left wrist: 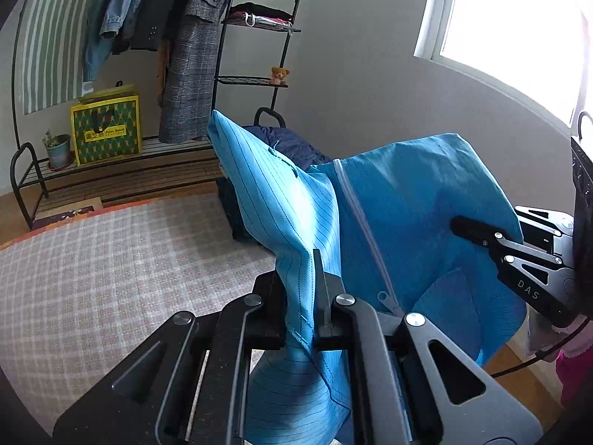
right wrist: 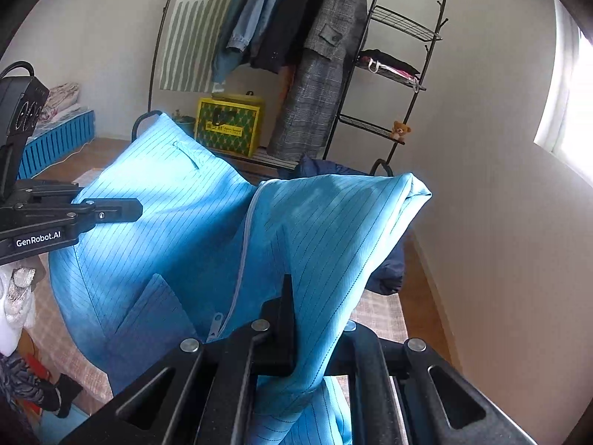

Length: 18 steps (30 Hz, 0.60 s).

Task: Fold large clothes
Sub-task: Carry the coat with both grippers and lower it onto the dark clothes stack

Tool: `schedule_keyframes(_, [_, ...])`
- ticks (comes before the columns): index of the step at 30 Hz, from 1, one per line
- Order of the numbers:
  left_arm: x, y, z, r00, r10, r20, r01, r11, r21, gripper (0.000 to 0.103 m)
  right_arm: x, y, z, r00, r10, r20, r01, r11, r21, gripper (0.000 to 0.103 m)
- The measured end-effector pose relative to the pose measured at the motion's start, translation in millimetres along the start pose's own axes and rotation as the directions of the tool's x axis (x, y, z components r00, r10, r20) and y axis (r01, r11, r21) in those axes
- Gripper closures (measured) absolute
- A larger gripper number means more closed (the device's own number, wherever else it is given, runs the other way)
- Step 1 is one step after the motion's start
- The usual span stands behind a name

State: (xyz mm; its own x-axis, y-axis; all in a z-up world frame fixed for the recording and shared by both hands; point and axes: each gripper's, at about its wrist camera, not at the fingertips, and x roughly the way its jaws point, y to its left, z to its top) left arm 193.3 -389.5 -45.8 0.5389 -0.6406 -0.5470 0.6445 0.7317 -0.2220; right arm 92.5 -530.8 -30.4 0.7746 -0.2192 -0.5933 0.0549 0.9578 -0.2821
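Blue jacket (left wrist: 400, 200) held up between 2 grippers, above the checked mat (left wrist: 111, 259).

The left gripper (left wrist: 300, 319) and right gripper (right wrist: 296, 337) were each clamped on a bunched edge. The thin, soft cloth looked light and floppy; holding hems or shoulder seams would likely keep it spread. A clothes rack (right wrist: 374, 74) stood behind.
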Motion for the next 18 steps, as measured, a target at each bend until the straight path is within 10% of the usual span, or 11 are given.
schedule_keyframes(18, [203,30,178,0.994,-0.049,0.096,0.047,0.999,0.028,0.097,186,-127,152,0.970,-0.239,0.033,0.237,0.969,0.066,0.099])
